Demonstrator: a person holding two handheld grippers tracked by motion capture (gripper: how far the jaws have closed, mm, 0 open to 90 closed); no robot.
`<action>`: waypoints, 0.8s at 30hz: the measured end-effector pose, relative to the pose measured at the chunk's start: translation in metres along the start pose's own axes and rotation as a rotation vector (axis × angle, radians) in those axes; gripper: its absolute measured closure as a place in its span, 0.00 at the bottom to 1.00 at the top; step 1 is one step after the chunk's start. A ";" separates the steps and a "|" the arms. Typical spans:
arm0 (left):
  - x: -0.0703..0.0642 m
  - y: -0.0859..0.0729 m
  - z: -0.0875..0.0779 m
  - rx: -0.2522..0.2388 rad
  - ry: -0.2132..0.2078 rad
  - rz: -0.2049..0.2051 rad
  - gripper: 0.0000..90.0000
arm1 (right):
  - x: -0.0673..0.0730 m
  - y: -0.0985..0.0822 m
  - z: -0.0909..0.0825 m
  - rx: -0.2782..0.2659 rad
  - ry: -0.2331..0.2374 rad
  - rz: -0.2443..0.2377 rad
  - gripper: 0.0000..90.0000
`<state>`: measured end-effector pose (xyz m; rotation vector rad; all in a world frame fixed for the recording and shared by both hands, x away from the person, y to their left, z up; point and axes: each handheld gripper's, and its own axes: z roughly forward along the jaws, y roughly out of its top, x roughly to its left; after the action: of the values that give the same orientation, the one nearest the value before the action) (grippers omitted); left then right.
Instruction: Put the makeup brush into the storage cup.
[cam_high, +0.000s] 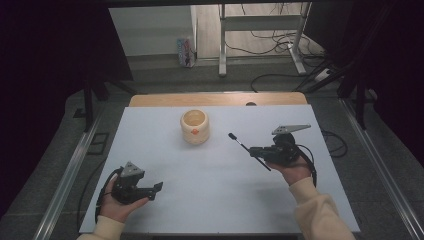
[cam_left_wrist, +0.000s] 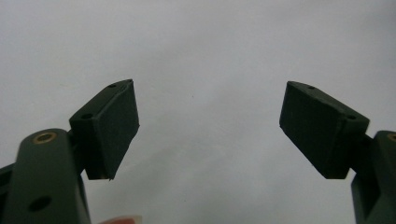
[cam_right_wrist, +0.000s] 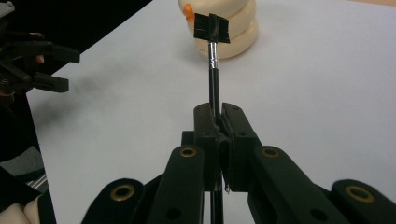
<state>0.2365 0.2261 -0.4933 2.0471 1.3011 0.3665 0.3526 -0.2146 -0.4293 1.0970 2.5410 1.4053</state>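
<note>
Jaws of the right gripper (cam_right_wrist: 217, 122) are pressed together on the thin black handle of a small brush (cam_right_wrist: 213, 70), pinching it partway along its length so that the bristle head projects forward, past the jaw tips. In the high view the brush (cam_high: 246, 147) runs on a slant, its head up and to the left, aimed at the cream cup (cam_high: 194, 127) that stands upright near the middle of the far half of the white table (cam_high: 210, 190). The cup thus lies ahead of the jaws, roughly on the line of the brush's long axis, with a clear gap between bristles and cup wall. The right hand is much the nearer. The left gripper (cam_high: 150, 190) rests at the near left corner, well apart from the cup, its jaws spread wide with nothing between them.
</note>
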 end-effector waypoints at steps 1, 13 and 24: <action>0.000 0.000 0.000 -0.001 -0.001 0.000 0.23 | 0.000 -0.001 -0.001 -0.005 0.003 0.000 0.96; -0.006 0.005 -0.003 -0.029 -0.020 -0.002 0.23 | 0.006 -0.009 -0.005 -0.013 0.003 -0.004 0.96; -0.032 0.034 0.003 -0.127 -0.154 -0.035 0.23 | 0.009 -0.008 -0.006 -0.036 0.004 -0.013 0.96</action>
<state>0.2472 0.1878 -0.4688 1.9048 1.1880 0.2631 0.3394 -0.2166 -0.4297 1.0719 2.5110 1.4455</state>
